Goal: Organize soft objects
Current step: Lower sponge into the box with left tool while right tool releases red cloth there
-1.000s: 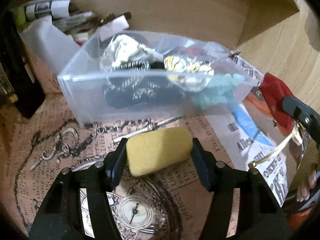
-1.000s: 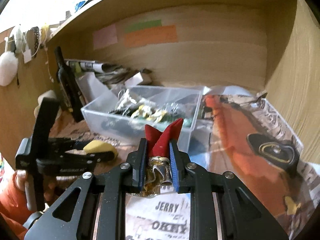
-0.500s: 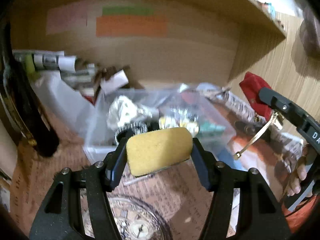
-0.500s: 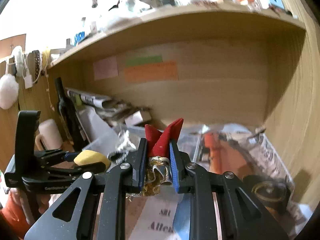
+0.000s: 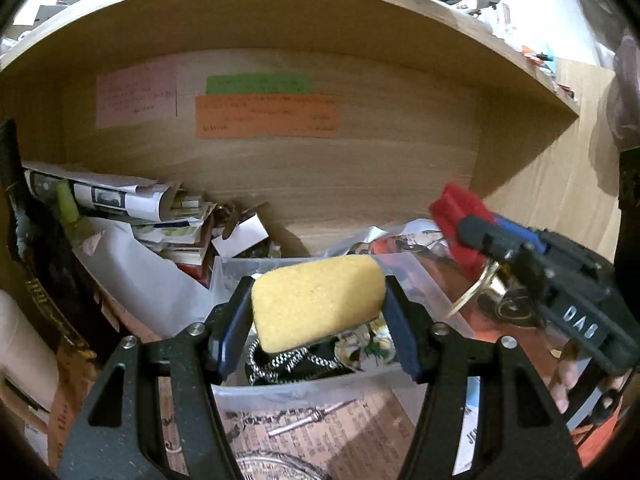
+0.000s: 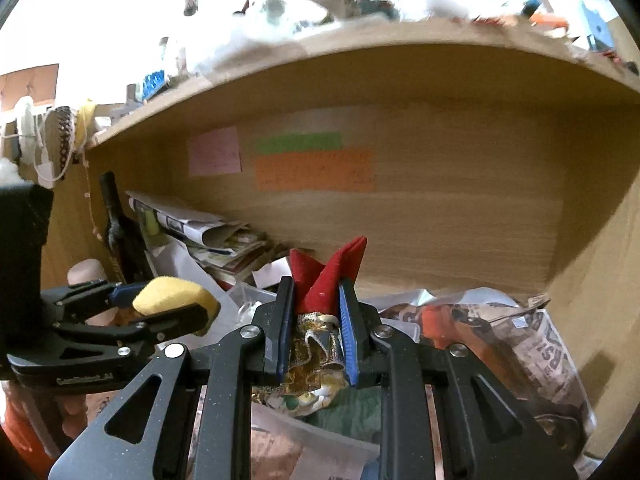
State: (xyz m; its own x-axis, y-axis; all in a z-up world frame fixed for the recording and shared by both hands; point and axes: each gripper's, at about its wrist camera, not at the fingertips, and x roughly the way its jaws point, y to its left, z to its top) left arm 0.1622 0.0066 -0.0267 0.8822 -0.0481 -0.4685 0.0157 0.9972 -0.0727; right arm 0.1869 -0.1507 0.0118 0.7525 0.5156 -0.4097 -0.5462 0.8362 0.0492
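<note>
My left gripper (image 5: pixel 316 312) is shut on a yellow sponge (image 5: pixel 318 302) and holds it in the air over the near part of a clear plastic bin (image 5: pixel 304 394). The bin holds black-and-white cloth and other small soft things. My right gripper (image 6: pixel 316 316) is shut on a red cloth piece (image 6: pixel 326 280) with gold trim hanging below it. In the left wrist view the right gripper (image 5: pixel 476 232) is to the right of the bin. In the right wrist view the left gripper and sponge (image 6: pixel 172 294) are on the left.
Both grippers are inside a wooden shelf bay with coloured paper notes (image 5: pixel 264 116) on its back wall. A dark bottle (image 5: pixel 36 248) and stacked newspapers (image 5: pixel 120 200) stand at the left. Printed paper (image 6: pixel 536 344) lines the shelf floor. The shelf board above is close.
Both grippers have risen and tilted up, each still holding its object. The view now shows the back wall and upper shelf; the bin has dropped low in both views.
</note>
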